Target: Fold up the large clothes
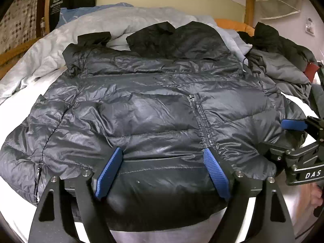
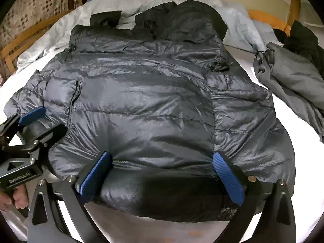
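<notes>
Your left gripper (image 1: 163, 170) and right gripper (image 2: 162, 174), jaws spread, straddle the puffer jacket (image 1: 145, 105) hem at 6 o'clock: sleeves look tucked, cross-fold remains.

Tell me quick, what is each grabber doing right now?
Left gripper: open, its fingers spread around the puffer jacket's bottom edge.
Right gripper: open too, spread around the same jacket's edge, not squeezing it.

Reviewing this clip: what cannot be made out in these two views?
- Left wrist view: the puffer jacket hem between the left gripper jaws is in shadow; contact unclear.
- Right wrist view: same for the right gripper.
- Left wrist view: the grey garment is cut off by the frame's edge.
- Left wrist view: black bag lettering too small.
</notes>
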Available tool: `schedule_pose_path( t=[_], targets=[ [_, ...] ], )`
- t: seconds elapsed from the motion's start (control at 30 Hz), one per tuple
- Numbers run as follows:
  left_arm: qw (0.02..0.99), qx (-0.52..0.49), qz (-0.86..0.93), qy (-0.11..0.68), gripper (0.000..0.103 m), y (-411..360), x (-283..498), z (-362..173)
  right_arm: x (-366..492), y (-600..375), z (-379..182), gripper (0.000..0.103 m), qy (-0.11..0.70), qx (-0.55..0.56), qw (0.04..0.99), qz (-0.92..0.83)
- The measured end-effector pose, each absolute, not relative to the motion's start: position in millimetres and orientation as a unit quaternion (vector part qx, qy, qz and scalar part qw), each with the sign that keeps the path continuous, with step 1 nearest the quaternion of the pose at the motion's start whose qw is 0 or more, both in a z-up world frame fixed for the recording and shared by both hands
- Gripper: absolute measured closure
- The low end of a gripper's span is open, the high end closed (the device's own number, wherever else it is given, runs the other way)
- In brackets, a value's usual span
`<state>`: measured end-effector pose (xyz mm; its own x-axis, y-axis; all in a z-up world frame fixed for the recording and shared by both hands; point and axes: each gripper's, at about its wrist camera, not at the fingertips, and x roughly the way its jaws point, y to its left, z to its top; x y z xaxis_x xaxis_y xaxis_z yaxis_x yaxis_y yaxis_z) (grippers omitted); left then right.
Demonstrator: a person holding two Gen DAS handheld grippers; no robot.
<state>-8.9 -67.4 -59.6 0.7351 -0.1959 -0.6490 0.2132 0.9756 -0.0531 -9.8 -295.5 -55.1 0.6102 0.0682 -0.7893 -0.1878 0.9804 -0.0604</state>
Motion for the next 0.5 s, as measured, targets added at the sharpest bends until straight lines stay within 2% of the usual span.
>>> schedule_pose_path(
  t=[0.23,0.43,0.5],
  targets=[
    [0.934,0.033,-0.121,0.334,0.021,-68.2,-5.1,-49.7,-9.9,-308.9,-36.0,0.001,0.399,-0.042,0.914,0.063],
    [0.953,0.062,-0.122,0.270,0.021,-61.9,-18.5,-11.6,-10.0,-330.7,-14.3,0.001,0.365,-0.025,0.930,0.044],
    [0.933,0.105,-0.139,0.314,0.021,-60.9,-23.3,-1.1,-16.0,-336.5,-4.0,0.001,0.371,-0.043,0.927,0.039]
  ],
)
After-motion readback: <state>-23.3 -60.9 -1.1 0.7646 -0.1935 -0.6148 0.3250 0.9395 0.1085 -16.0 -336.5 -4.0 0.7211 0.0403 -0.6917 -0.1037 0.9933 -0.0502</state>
